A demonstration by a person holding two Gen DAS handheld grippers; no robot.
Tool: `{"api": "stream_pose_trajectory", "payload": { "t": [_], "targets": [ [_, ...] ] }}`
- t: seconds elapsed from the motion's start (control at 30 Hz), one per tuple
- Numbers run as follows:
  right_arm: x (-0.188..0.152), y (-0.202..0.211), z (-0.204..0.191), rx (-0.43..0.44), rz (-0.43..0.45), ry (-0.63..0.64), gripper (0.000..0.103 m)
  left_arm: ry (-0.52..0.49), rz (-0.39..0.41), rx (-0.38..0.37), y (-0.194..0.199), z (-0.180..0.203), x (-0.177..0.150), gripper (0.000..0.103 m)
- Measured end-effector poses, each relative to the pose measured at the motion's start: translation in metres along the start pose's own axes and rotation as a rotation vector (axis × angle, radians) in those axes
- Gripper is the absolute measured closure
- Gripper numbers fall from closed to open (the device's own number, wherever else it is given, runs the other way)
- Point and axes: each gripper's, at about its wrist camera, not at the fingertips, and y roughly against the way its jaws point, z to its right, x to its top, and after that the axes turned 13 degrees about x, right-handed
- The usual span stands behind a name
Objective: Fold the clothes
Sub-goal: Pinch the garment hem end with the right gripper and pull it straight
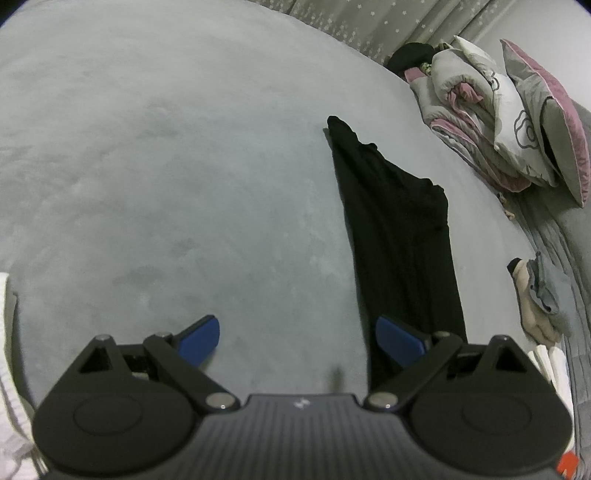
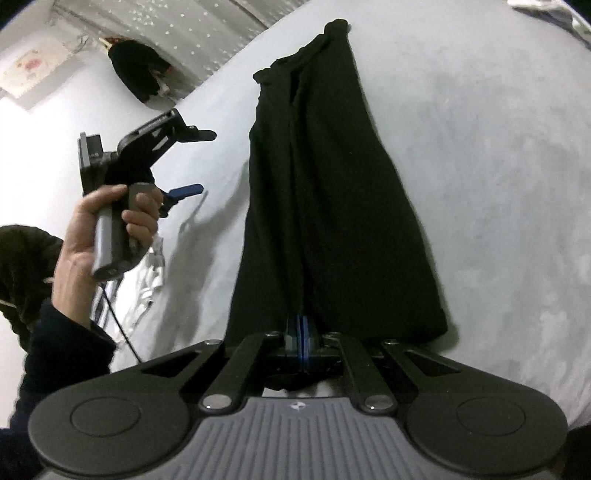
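A black garment (image 1: 399,236) lies folded into a long narrow strip on the grey bed (image 1: 147,166). In the right wrist view the garment (image 2: 332,184) stretches away from me, and my right gripper (image 2: 303,323) is shut on its near edge, the blue pads pressed together with cloth between them. My left gripper (image 1: 297,332) is open above bare bed just left of the garment's near end, with nothing between its blue pads. The right wrist view also shows a person's hand holding the left gripper (image 2: 201,162) to the left of the garment.
A heap of grey and pink bedding and pillows (image 1: 498,122) sits at the far right of the bed. Folded clothes (image 1: 543,302) lie near the right edge. A white garment (image 2: 151,273) lies crumpled under the left hand. A starred curtain (image 1: 369,18) hangs behind.
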Motion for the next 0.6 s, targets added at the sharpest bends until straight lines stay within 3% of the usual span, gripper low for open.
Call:
{"api": "stream_pose_trajectory", "payload": {
  "t": [0.33,0.43,0.6],
  "targets": [
    [0.001,0.011,-0.035,-0.208,0.063,0.295,0.093,-0.011,-0.001,-0.005,0.000,0.004,-0.001,0.007],
    [0.000,0.011,-0.041,-0.172,0.069,0.321,0.085,-0.011,-0.001,-0.004,0.001,0.004,-0.001,0.007],
    [-0.004,0.002,-0.046,-0.113,0.042,0.338,0.083,-0.026,0.009,-0.004,0.007,0.006,-0.005,0.007]
  ]
}}
